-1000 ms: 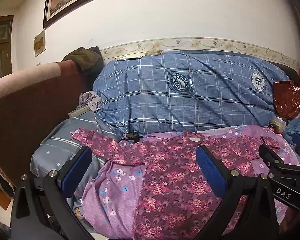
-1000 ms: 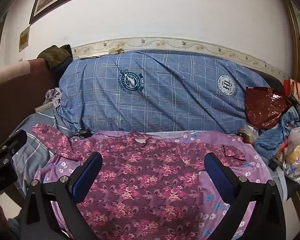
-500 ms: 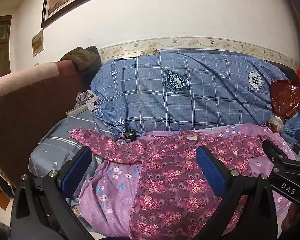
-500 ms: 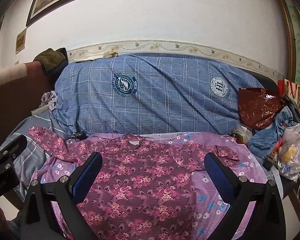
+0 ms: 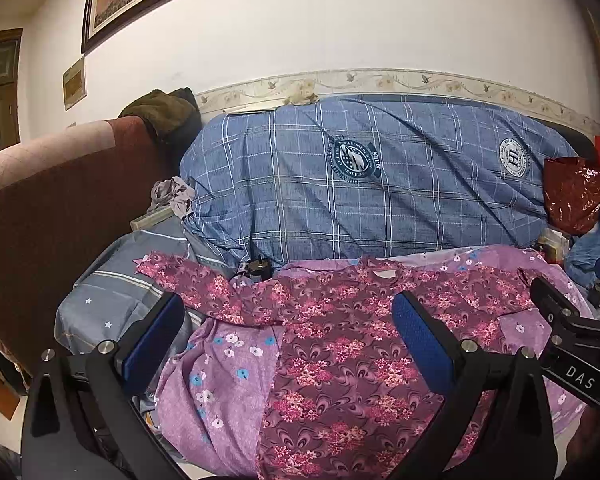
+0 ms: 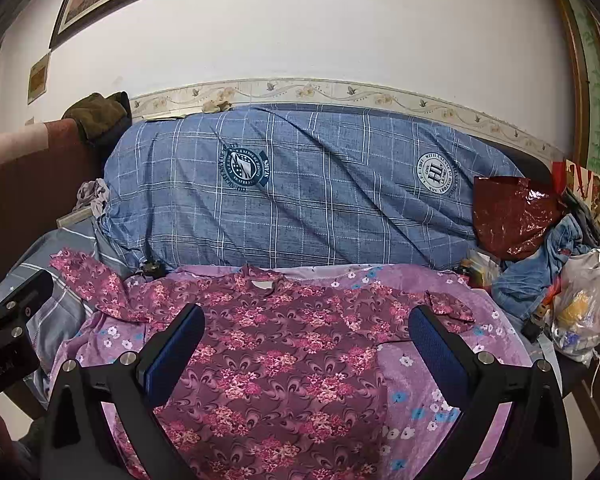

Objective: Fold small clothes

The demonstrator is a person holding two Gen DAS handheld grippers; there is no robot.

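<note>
**Both our grippers spread wide above the flat floral top**

We take the big blue plaid-covered bolster (image 5: 364, 184) along the wall as our landmark and read from its left end to its right.

Left of the bolster stands the dark red upholstered armrest (image 5: 56, 200), with an olive-green bundle of cloth (image 5: 162, 110) on its top corner. In front of the bolster, a lilac bedsheet with small flowers (image 5: 220, 364) covers the seat, and on it lies the maroon long-sleeved top with pink floral print (image 5: 340, 344), face up, neckline toward the bolster. Its one sleeve reaches past the bolster's left end onto grey striped bedding (image 5: 100, 292); the other sleeve is bent back near the right end.

Our left gripper (image 5: 288, 336) hangs over the top's left half, blue-padded fingers (image 5: 152, 336) far apart and holding nothing; the cloth shows in the gap between them, and we cannot tell whether the tips touch it. Our right gripper (image 6: 308, 348) hangs over the top's body with the same wide spread and nothing in its grasp, its right finger (image 6: 436, 344) near the bent sleeve.

At the bolster's right end sit a shiny dark red plastic bag (image 6: 512, 216), crumpled blue denim (image 6: 540, 264) and a clear plastic bag (image 6: 584, 304).
</note>
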